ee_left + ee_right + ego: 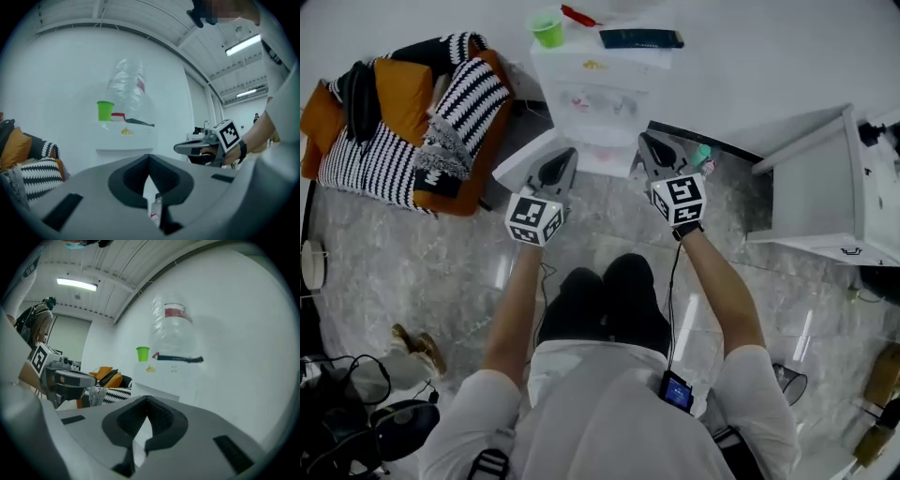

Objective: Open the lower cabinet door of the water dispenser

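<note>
The white water dispenser (600,89) stands ahead of me, with a green cup (547,29) and a dark flat object on its top. In the gripper views a clear bottle (126,91) (174,331) stands on the dispenser (123,140) (171,376). At its foot a white panel (514,169) angles out to the left and a dark-edged panel (712,142) to the right; I cannot tell which one is the lower door. My left gripper (565,155) (149,159) and right gripper (649,141) (148,399) hover side by side in front of the dispenser, both shut and holding nothing.
An orange armchair (464,192) with striped cushions sits to the left of the dispenser. A white cabinet (820,192) stands to the right. Shoes (417,347) and dark gear lie on the marble floor at lower left. A person (40,319) stands far off.
</note>
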Action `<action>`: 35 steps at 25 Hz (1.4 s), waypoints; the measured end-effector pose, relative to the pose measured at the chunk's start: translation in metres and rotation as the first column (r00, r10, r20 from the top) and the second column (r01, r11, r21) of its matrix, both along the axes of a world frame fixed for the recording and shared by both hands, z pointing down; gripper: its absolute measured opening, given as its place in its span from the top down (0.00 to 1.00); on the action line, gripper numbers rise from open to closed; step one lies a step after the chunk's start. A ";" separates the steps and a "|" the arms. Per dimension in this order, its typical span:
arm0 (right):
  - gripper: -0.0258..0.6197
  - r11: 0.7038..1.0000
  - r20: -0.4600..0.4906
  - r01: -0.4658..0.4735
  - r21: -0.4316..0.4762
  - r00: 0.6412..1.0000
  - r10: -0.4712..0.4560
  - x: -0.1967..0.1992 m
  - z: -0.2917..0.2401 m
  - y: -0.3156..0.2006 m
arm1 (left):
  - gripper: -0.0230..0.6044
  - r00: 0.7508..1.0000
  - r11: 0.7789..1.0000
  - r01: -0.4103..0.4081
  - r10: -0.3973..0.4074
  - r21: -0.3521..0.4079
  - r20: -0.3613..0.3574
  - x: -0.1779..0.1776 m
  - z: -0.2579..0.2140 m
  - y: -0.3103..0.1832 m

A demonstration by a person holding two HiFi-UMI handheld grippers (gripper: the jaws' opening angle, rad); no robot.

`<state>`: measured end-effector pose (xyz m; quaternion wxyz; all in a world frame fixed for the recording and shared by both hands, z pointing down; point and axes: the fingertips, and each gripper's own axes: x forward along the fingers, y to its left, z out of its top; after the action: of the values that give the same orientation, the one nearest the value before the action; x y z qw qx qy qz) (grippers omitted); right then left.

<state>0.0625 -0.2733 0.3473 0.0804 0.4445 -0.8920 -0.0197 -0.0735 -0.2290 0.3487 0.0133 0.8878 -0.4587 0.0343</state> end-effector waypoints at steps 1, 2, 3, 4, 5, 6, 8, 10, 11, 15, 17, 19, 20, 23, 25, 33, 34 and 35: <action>0.95 1.000 0.006 -0.022 -0.002 1.000 0.022 0.005 -0.021 0.004 | 0.96 1.000 1.000 0.006 -0.006 -0.004 -0.002 0.001 -0.020 0.000; 0.95 0.999 0.014 -0.045 -0.006 0.999 0.045 0.010 -0.042 0.010 | 0.96 1.000 1.000 0.016 -0.016 -0.010 -0.006 0.002 -0.039 0.000; 0.95 0.998 0.023 -0.067 -0.010 0.997 0.067 0.014 -0.062 0.017 | 0.96 0.999 0.999 0.029 -0.029 -0.016 -0.012 0.004 -0.058 0.003; 0.95 0.996 0.032 -0.091 -0.013 0.995 0.092 0.018 -0.081 0.024 | 0.96 0.999 0.999 0.044 -0.045 -0.021 -0.021 0.005 -0.077 0.005; 0.95 0.993 0.043 -0.117 -0.015 0.992 0.118 0.020 -0.100 0.032 | 0.96 0.998 0.998 0.060 -0.061 -0.024 -0.030 0.006 -0.097 0.008; 0.95 0.989 0.054 -0.144 -0.018 0.988 0.145 0.023 -0.118 0.039 | 0.96 0.996 0.997 0.075 -0.076 -0.026 -0.040 0.007 -0.118 0.011; 0.95 0.981 0.073 -0.191 -0.030 0.979 0.193 0.024 -0.151 0.055 | 0.96 0.993 0.995 0.099 -0.101 -0.032 -0.062 0.009 -0.155 0.020; 0.95 0.972 0.094 -0.226 -0.062 0.968 0.231 0.022 -0.175 0.073 | 0.96 0.990 0.992 0.120 -0.122 -0.041 -0.074 0.010 -0.187 0.034; 0.95 0.967 0.107 -0.239 -0.085 0.963 0.248 0.020 -0.186 0.082 | 0.96 0.989 0.991 0.125 -0.128 -0.042 -0.070 0.010 -0.200 0.043; 0.95 0.956 0.098 -0.275 -0.106 0.953 0.285 0.012 -0.222 0.120 | 0.96 0.990 0.992 0.117 -0.120 -0.047 -0.068 0.017 -0.245 0.077; 0.95 0.952 0.054 -0.296 -0.084 0.952 0.301 0.009 -0.237 0.136 | 0.96 0.990 0.992 0.115 -0.118 -0.044 -0.080 0.016 -0.264 0.094; 0.95 0.944 0.016 -0.325 -0.055 0.945 0.327 0.008 -0.252 0.152 | 0.96 0.989 0.992 0.125 -0.127 -0.033 -0.080 0.012 -0.277 0.108; 0.95 0.940 0.007 -0.339 -0.042 0.940 0.340 0.008 -0.260 0.159 | 0.96 0.988 0.991 0.132 -0.134 -0.031 -0.079 0.008 -0.280 0.114; 0.95 0.929 -0.005 -0.369 -0.022 0.930 0.369 0.006 -0.280 0.177 | 0.96 0.985 0.987 0.153 -0.156 -0.037 -0.077 -0.010 -0.279 0.124; 0.95 0.923 -0.004 -0.384 -0.034 0.923 0.384 0.007 -0.287 0.187 | 0.96 0.983 0.985 0.167 -0.170 -0.048 -0.074 -0.025 -0.276 0.128; 0.95 0.894 -0.005 -0.442 -0.073 0.897 0.442 0.023 -0.304 0.221 | 0.96 0.986 0.986 0.169 -0.169 -0.002 0.001 -0.048 -0.296 0.156; 0.95 0.895 -0.005 -0.441 -0.067 0.897 0.442 0.025 -0.309 0.225 | 0.96 0.985 0.985 0.171 -0.171 -0.005 -0.001 -0.049 -0.299 0.160; 0.95 0.896 -0.003 -0.441 -0.060 0.897 0.441 0.027 -0.313 0.228 | 0.96 0.985 0.985 0.170 -0.170 -0.009 -0.006 -0.049 -0.302 0.164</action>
<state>0.0890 -0.0453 0.0341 0.0913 0.6325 -0.7687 0.0277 -0.1228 -0.0648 0.0469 0.0213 0.8454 -0.5328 0.0321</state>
